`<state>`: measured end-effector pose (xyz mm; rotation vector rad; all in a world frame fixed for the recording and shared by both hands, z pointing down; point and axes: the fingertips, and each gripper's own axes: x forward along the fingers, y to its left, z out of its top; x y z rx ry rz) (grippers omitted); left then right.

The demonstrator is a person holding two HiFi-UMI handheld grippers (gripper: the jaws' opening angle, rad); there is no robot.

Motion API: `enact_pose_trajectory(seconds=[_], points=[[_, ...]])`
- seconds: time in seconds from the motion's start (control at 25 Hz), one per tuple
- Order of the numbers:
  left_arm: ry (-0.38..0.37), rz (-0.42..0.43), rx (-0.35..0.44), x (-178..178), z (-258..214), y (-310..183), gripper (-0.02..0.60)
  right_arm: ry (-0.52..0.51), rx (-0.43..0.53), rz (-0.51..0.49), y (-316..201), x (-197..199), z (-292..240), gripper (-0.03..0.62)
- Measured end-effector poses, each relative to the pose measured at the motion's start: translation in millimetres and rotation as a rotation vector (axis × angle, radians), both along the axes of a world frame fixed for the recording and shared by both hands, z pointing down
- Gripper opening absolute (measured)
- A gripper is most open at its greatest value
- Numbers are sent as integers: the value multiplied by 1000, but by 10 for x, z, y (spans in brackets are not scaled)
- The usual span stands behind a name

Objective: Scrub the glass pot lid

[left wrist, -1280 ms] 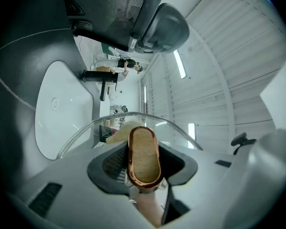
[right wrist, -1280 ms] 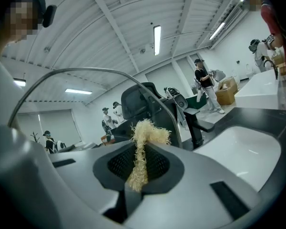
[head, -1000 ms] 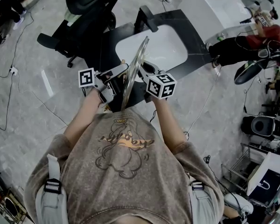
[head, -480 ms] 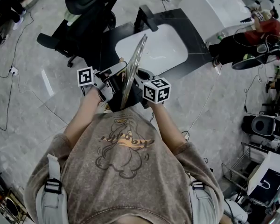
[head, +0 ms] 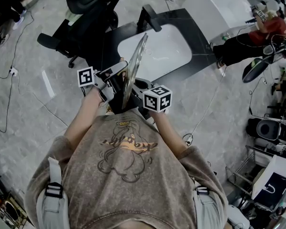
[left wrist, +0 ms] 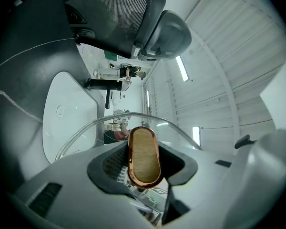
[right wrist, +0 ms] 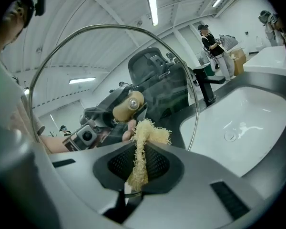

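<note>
The round glass pot lid (head: 135,63) stands on edge above the near side of the white sink basin (head: 167,46), its wooden, copper-rimmed knob (left wrist: 144,156) clamped in the left gripper (head: 119,82). The right gripper (head: 137,86), pinching a pale fibrous scrubber (right wrist: 142,144), sits at the lid's right face. Firm overlapping strokes, braced by the left, should work best.

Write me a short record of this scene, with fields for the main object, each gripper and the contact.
object: glass pot lid, upright on edge above the white sink
left gripper: shut on the lid's knob
right gripper: shut on a yellow fibrous scrubber
contact: scrubber at the lid's underside, touching unclear
</note>
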<state>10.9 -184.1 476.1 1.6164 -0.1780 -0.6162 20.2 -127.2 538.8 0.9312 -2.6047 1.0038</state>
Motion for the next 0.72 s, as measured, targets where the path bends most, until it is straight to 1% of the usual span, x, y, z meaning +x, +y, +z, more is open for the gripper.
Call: enact_pose_trajectory(seconds=[0.16, 0.28, 0.52, 0.72], points=[[-10, -6, -6, -21, 39, 2, 181, -42, -36, -16, 118, -72, -94, 40], [-16, -11, -11, -33, 72, 9, 181, -82, -40, -37, 201, -113, -234, 40], [-5, -21, -28, -47, 99, 2, 181, -147, 4, -74, 224, -142, -618, 40], [17, -19, -28, -43, 80, 1, 181, -179, 47, -62, 108, -119, -839, 40]])
